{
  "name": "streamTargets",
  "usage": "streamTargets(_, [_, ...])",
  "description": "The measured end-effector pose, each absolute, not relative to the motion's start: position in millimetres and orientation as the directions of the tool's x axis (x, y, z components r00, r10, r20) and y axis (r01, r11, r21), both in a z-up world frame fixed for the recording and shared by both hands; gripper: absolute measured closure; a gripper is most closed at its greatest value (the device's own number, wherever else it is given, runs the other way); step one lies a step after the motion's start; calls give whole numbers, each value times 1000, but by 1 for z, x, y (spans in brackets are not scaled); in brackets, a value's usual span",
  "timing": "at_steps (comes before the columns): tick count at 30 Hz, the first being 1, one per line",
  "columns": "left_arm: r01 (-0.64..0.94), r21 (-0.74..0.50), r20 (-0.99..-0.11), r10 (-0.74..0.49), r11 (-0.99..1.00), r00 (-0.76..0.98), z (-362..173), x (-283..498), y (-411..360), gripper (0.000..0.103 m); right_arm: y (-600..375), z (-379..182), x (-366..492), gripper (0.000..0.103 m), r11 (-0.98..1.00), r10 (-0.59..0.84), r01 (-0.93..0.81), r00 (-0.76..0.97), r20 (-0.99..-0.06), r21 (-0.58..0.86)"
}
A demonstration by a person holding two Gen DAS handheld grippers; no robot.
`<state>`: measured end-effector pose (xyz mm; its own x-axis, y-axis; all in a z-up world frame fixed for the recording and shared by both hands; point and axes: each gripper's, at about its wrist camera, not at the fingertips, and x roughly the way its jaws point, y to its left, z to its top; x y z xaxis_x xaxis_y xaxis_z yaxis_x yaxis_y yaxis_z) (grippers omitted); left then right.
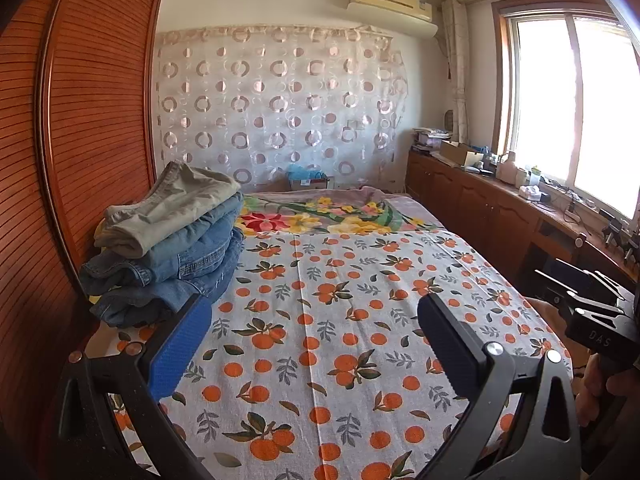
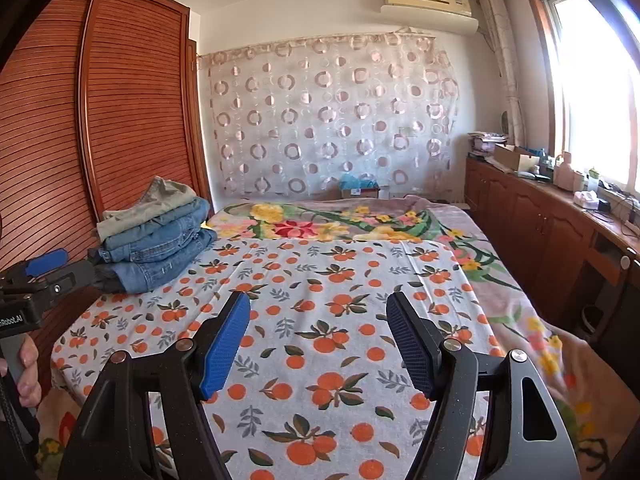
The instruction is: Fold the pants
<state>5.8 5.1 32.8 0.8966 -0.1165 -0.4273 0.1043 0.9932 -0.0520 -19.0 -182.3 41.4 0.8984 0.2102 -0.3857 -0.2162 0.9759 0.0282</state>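
A stack of folded pants [image 1: 168, 240] lies at the left side of the bed, khaki on top and several blue jeans below; it also shows in the right wrist view [image 2: 156, 236]. My left gripper [image 1: 314, 320] is open and empty above the orange-print sheet [image 1: 340, 320], its left finger just right of the stack. My right gripper [image 2: 318, 314] is open and empty over the middle of the sheet [image 2: 320, 280]. The left gripper also shows at the left edge of the right wrist view [image 2: 44, 270], next to the stack.
A wooden slatted wardrobe [image 1: 80, 120] stands close on the left of the bed. A floral blanket [image 2: 320, 220] covers the far end. A low wooden cabinet [image 2: 540, 220] with clutter runs under the window on the right.
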Motion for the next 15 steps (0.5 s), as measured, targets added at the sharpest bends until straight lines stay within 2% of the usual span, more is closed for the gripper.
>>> streamTargets(15, [100,-48,-430,-111,994,896,31,5,4,0,-190,37,-17,30,976,215,-215,895,-392,44])
